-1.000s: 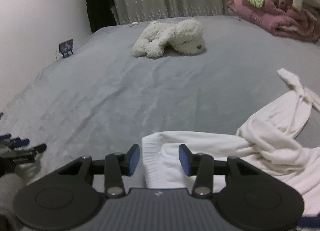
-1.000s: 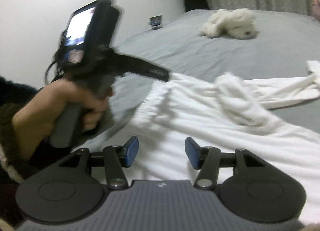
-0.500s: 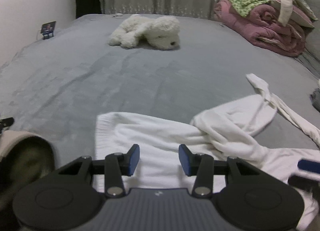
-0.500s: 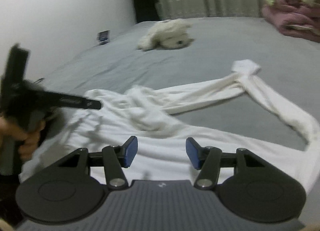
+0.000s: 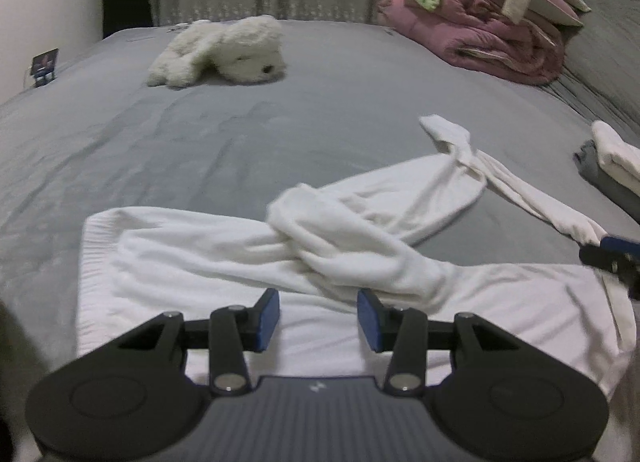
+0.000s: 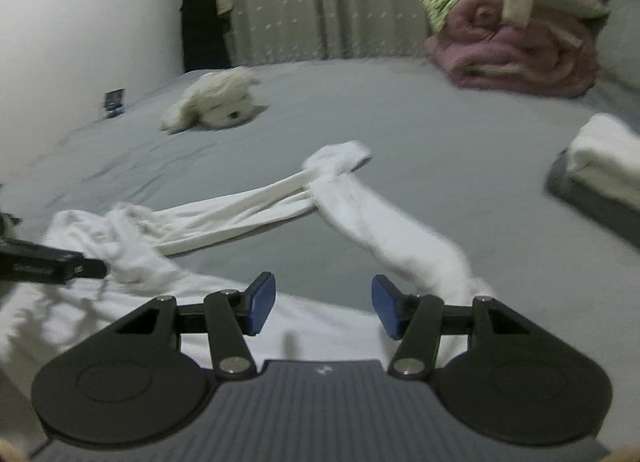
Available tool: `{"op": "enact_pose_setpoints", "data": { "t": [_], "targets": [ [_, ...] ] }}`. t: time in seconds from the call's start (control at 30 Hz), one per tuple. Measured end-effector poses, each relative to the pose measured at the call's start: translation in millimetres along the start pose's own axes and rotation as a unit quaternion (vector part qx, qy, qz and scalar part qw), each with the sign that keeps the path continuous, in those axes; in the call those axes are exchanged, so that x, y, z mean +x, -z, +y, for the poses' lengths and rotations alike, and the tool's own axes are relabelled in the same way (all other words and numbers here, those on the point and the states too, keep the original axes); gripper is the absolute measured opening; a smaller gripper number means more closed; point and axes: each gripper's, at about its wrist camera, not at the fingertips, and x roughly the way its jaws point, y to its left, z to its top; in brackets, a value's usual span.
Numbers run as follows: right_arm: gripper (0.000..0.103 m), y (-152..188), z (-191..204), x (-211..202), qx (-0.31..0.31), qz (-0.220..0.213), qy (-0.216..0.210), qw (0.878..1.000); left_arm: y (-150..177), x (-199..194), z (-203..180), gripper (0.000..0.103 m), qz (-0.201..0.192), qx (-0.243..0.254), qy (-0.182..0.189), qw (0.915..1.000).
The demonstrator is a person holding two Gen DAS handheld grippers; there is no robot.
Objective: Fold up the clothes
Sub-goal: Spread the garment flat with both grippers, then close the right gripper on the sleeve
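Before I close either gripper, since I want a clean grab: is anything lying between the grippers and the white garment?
Nothing visible. The left gripper and right gripper are both open directly above the white garment. The plush toy and pink blanket pile sit far back on the bed.

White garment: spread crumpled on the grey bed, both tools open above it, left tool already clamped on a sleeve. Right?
Not quite. The left tool is open too, clamped on nothing; the left wrist view shows its blue pads apart over the white garment. The rest holds: the garment lies crumpled on the grey bed, and the right tool is open.
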Motion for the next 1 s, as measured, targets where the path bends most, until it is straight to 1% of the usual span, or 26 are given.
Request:
{"op": "enact_pose_setpoints", "data": {
  "t": [0.17,0.3,0.43,0.53,0.6,0.63,0.7,0.8,0.93,1.0],
  "targets": [
    [0.058,0,-10,4,-0.037,-0.021,0.045,0.998,2,7,-17,0.044,0.001,0.009,0.002,1.0000],
    [0.058,2,-15,13,-0.043,-0.024,0.063,0.997,1,11,-25,0.044,0.001,0.010,0.006,0.9999],
    [0.056,2,-20,22,-0.041,-0.023,0.079,0.996,3,15,-30,0.045,0.003,0.017,0.002,0.9999],
    [0.043,2,-24,28,-0.034,-0.017,0.091,0.995,4,16,-31,0.045,0.004,0.021,0.000,0.9998],
    [0.027,3,-26,32,-0.029,-0.012,0.098,0.995,4,16,-31,0.046,0.004,0.023,0.000,0.9997],
    [0.023,3,-28,34,-0.026,-0.009,0.101,0.995,5,16,-31,0.046,0.004,0.023,-0.001,0.9997],
    [0.008,3,-31,38,-0.020,-0.005,0.108,0.994,5,16,-32,0.046,0.006,0.022,-0.005,0.9997],
    [0.001,3,-35,34,-0.005,-0.008,0.115,0.993,2,18,-33,0.046,0.013,0.013,-0.009,0.9998],
    [0.000,2,-39,25,0.008,-0.017,0.125,0.992,0,19,-32,0.047,0.019,0.002,-0.009,0.9998],
    [0.000,1,-42,17,0.011,-0.023,0.130,0.991,2,19,-33,0.047,0.017,0.008,-0.010,0.9998]
  ]
}}
